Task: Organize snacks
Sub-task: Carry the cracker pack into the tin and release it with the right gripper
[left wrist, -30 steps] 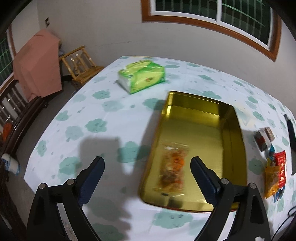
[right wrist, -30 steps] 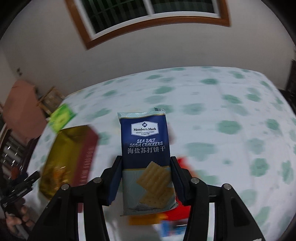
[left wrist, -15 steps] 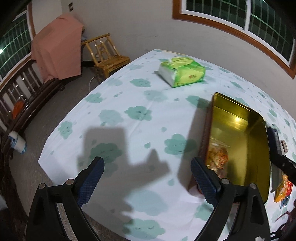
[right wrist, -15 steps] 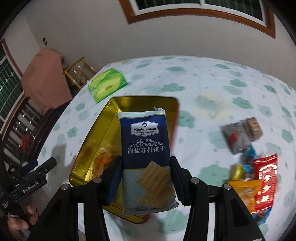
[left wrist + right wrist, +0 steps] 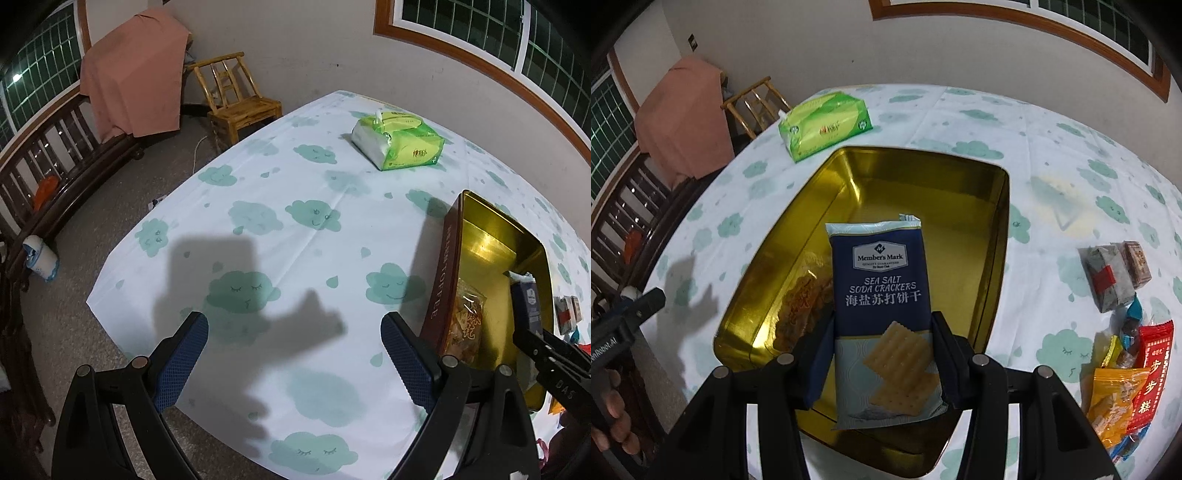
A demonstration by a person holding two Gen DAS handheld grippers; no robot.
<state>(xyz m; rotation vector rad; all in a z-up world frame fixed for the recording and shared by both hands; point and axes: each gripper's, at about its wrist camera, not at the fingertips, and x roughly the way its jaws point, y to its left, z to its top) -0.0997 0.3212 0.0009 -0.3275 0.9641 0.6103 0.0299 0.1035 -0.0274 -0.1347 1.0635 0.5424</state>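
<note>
Crackers (image 5: 884, 314), a blue pack, sit squeezed between the fingers of the right gripper (image 5: 882, 354), right above the gold tin (image 5: 993, 258). A clear bag of orange snacks (image 5: 801, 299) lies inside the tin. The left gripper (image 5: 293, 354) hangs over bare tablecloth (image 5: 295, 229) beside the tin, jaws wide and holding nothing. More snacks (image 5: 1126, 358) lie in a pile near the tin. A green tissue pack (image 5: 825, 123) rests behind the tin.

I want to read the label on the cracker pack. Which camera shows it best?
The right wrist view: the cracker pack faces the camera, print legible, clamped in the right gripper over the gold tin. The left wrist view shows only its edge at the far right.
</note>
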